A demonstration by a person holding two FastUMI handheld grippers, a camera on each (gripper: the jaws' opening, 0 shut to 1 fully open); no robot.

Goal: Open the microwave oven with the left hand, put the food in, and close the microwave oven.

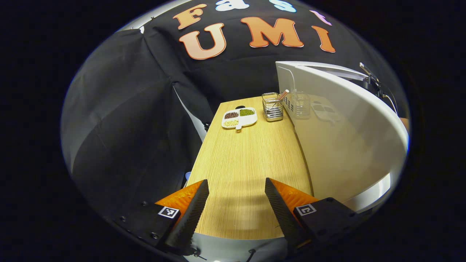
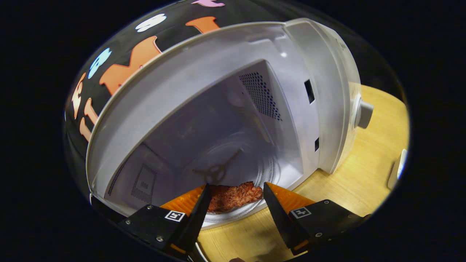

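Note:
In the right gripper view the white microwave (image 2: pixel 327 91) stands open on the wooden table, its cavity facing me. A reddish-brown slab of food (image 2: pixel 233 196) lies at the front of the cavity on a round white plate or turntable (image 2: pixel 236 215). My right gripper (image 2: pixel 235 185) is open at the cavity's mouth, its fingers either side of the food, with no clear press on it. In the left gripper view my left gripper (image 1: pixel 236 180) is open and empty over the table, just left of the swung-out microwave door (image 1: pixel 346 145).
A white divided dish of beans (image 1: pixel 239 117) and a wire holder (image 1: pixel 272 106) stand at the far end of the table (image 1: pixel 240 160). The microwave's knob (image 2: pixel 364 114) sticks out on its right front. A white object (image 2: pixel 395 174) lies at the table's right edge.

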